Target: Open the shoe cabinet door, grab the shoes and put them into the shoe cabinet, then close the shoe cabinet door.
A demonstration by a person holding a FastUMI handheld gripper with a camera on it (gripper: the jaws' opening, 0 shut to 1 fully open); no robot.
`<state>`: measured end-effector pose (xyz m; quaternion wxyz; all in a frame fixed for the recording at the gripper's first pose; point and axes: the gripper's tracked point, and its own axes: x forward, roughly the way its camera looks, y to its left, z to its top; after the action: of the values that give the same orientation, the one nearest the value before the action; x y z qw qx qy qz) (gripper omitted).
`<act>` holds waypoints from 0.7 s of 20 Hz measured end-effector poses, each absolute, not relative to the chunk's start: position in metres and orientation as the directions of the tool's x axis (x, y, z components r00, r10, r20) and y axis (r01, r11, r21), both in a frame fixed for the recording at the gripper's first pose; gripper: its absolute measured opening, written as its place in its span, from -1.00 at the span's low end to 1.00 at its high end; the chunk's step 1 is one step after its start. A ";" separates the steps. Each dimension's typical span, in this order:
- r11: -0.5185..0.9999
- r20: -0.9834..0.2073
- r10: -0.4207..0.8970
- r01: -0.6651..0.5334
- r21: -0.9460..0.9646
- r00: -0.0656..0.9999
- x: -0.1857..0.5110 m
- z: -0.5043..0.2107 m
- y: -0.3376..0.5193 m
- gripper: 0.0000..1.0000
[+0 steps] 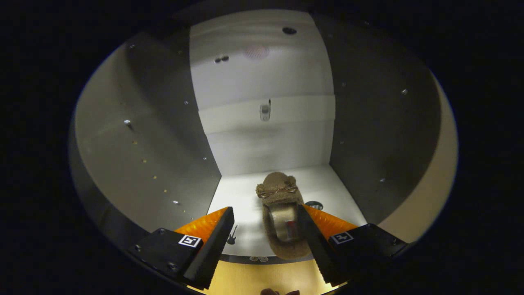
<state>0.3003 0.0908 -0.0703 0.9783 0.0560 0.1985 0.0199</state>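
Spread wide, my gripper (pixel 265 229) grips nothing; one finger just grazes the slipper (pixel 282 205). It already sits inside the open cabinet (pixel 262 135). Shutting the door remains.

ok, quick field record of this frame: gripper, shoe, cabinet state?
hand-held gripper: open, fingers spread either side of the shoe, right finger at its edge, left finger apart from it
shoe: brown fuzzy slipper with a bow, toe pointing inward, lying on the cabinet floor
shoe cabinet: door open, interior in view, shoe inside near the front edge
door closing: not yet done
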 end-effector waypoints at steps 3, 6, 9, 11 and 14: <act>0.996 -0.266 0.048 -0.025 0.089 0.963 0.259 -0.030 0.088 0.97; 0.997 -0.176 0.048 -0.038 0.062 0.983 0.212 -0.001 0.090 0.96; 0.999 -0.091 0.046 -0.045 0.013 0.995 0.161 0.020 0.089 0.96; 0.998 -0.040 0.053 -0.053 -0.014 0.998 0.125 0.027 0.090 0.96; 0.995 -0.003 0.082 -0.082 -0.053 0.997 0.073 0.029 0.094 0.96</act>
<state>0.0730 0.0935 0.0285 0.9988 -0.0265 0.0004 0.0410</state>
